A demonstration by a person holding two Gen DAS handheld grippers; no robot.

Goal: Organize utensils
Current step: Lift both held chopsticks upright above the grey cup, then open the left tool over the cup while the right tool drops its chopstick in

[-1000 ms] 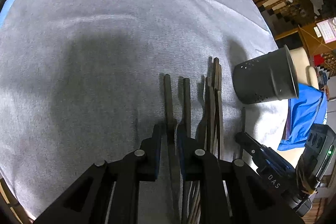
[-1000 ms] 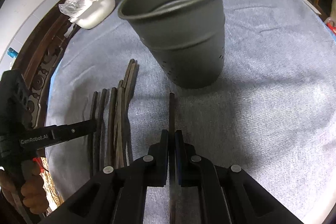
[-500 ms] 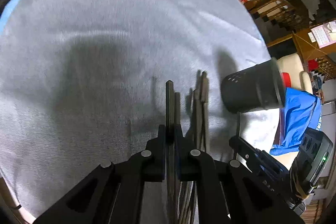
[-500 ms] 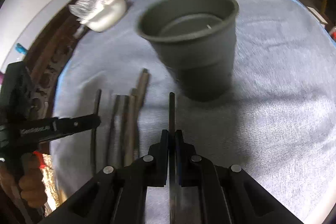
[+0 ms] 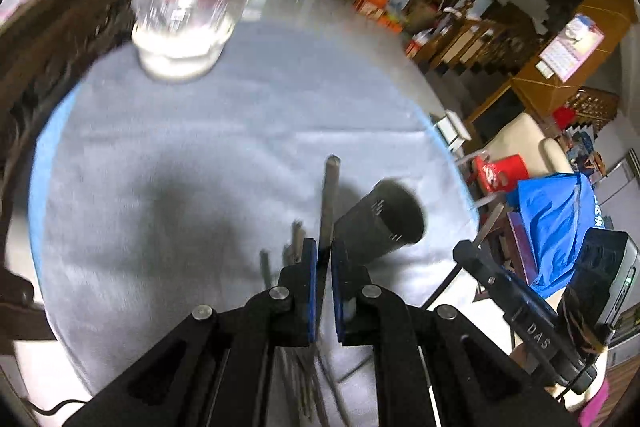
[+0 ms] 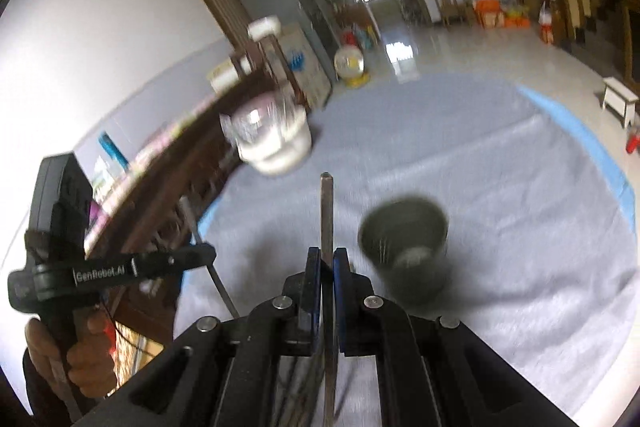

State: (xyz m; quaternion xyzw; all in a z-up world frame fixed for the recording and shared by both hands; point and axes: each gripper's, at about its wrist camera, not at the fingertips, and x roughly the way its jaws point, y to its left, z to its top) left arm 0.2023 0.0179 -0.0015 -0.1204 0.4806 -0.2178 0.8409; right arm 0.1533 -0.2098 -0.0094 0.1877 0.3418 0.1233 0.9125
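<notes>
My left gripper (image 5: pixel 324 251) is shut on a dark chopstick (image 5: pixel 329 195) that sticks up and forward, lifted above the grey cloth. The dark perforated utensil cup (image 5: pixel 380 223) stands just right of that stick. Several other dark chopsticks (image 5: pixel 294 239) lie on the cloth below the jaws. My right gripper (image 6: pixel 327 261) is shut on another dark chopstick (image 6: pixel 326 211), also raised; the cup (image 6: pixel 404 247) stands to its right, open top up. The other gripper shows at each view's edge: the right one (image 5: pixel 468 251) with its stick, the left one (image 6: pixel 200 253) in a hand.
A white lidded pot (image 5: pixel 180 39) wrapped in clear plastic stands at the table's far side. The round table (image 5: pixel 160 155) carries a grey cloth with a blue rim. Dark wooden furniture (image 6: pixel 168 195) borders the left; a blue cloth (image 5: pixel 556 219) and chairs lie beyond the right edge.
Both grippers have risen well above the cloth, each carrying its chopstick, and tilted up so the room shows. The left jaws closed onto their stick during this time.
</notes>
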